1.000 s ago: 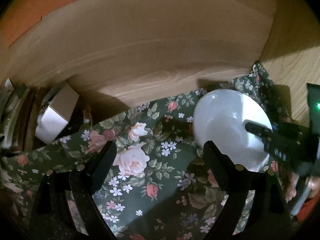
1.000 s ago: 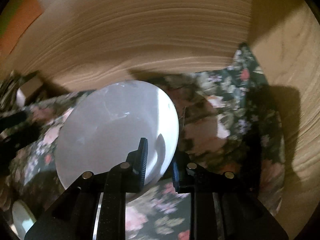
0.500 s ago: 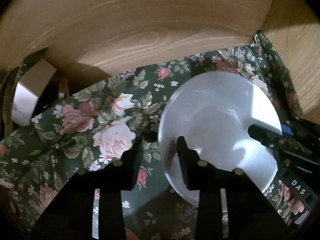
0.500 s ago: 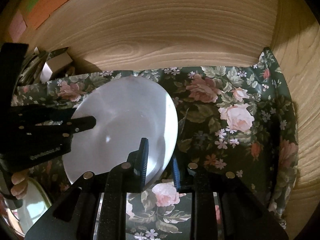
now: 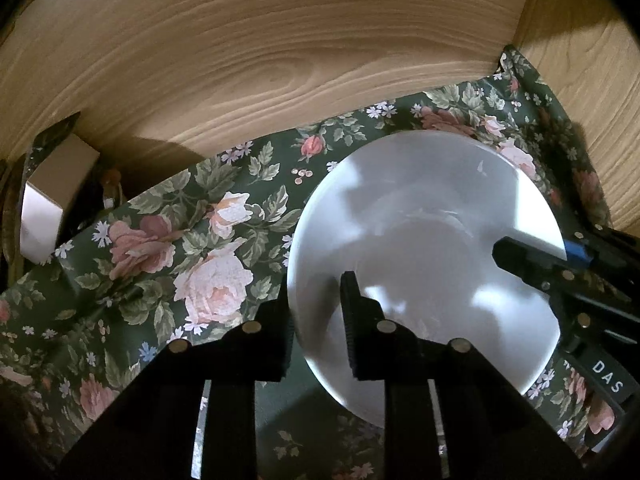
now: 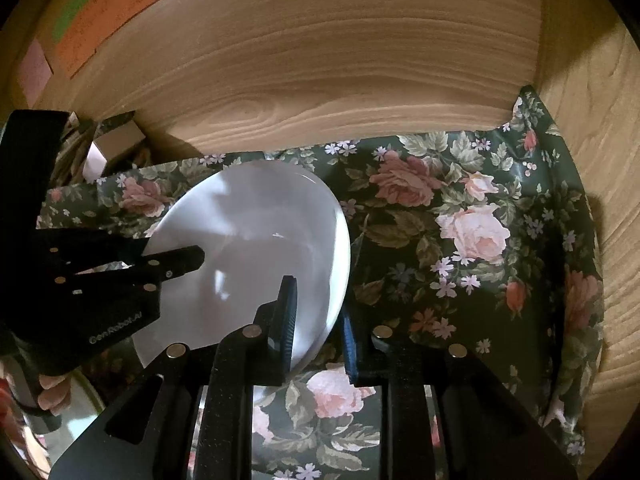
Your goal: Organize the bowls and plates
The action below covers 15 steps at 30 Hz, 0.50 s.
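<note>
The left tool point(image 5: 316, 308) is narrowed onto the near-left rim of a white plate point(image 5: 424, 264), one finger inside the well and the other outside the edge. The right tool point(image 6: 320, 312) pinches the opposite rim the same way, so both tools hold the one plate between them. The plate hangs just above a floral liner point(image 6: 472, 248) on the floor of a wooden cupboard point(image 5: 260, 52), toward its right corner; whether its far edge touches the liner I cannot tell.

It looks glazed and rigid, probably ceramic: moderately heavy, slick under the pads, and liable to chip if the rim knocks the wood. The rim is the only sensible place to take hold, gripped deep enough that the lip sits fully between the pads.

Being round, it has no long axis. Its face points up and slightly toward the cameras, far edge a little higher.

A small cardboard box point(image 5: 52, 200) sits at the back left.
</note>
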Motion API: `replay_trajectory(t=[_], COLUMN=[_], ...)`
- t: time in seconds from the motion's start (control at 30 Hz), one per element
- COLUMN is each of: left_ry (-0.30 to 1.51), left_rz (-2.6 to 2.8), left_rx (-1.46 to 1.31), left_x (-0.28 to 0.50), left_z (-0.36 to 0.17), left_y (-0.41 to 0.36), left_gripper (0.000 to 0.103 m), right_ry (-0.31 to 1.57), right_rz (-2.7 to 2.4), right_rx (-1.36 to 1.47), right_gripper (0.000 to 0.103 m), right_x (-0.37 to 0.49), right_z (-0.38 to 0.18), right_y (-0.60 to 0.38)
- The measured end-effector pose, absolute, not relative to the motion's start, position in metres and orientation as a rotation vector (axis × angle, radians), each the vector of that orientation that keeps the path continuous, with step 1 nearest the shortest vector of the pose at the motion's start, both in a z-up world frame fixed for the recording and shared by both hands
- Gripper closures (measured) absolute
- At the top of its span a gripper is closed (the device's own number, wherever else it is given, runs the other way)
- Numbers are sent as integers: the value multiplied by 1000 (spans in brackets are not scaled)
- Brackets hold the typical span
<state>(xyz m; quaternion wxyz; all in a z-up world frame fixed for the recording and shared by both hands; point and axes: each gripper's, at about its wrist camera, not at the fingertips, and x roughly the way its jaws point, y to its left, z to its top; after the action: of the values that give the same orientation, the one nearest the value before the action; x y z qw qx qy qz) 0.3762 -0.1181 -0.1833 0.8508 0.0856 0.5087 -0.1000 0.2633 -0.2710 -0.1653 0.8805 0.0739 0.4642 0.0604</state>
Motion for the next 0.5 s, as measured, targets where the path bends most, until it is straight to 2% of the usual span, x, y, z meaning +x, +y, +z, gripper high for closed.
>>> replay_trajectory(t=[0.5], left_ry=[970], left_rz=[-180], left_rx=[113], left_x=[323], left_z=[-134], left_y=[-93], left_gripper=[82], right_ry=[840], right_rz=[145], right_rx=[143], right_gripper=[85], right_x=[228], right_z=[-117], right_y=[-247])
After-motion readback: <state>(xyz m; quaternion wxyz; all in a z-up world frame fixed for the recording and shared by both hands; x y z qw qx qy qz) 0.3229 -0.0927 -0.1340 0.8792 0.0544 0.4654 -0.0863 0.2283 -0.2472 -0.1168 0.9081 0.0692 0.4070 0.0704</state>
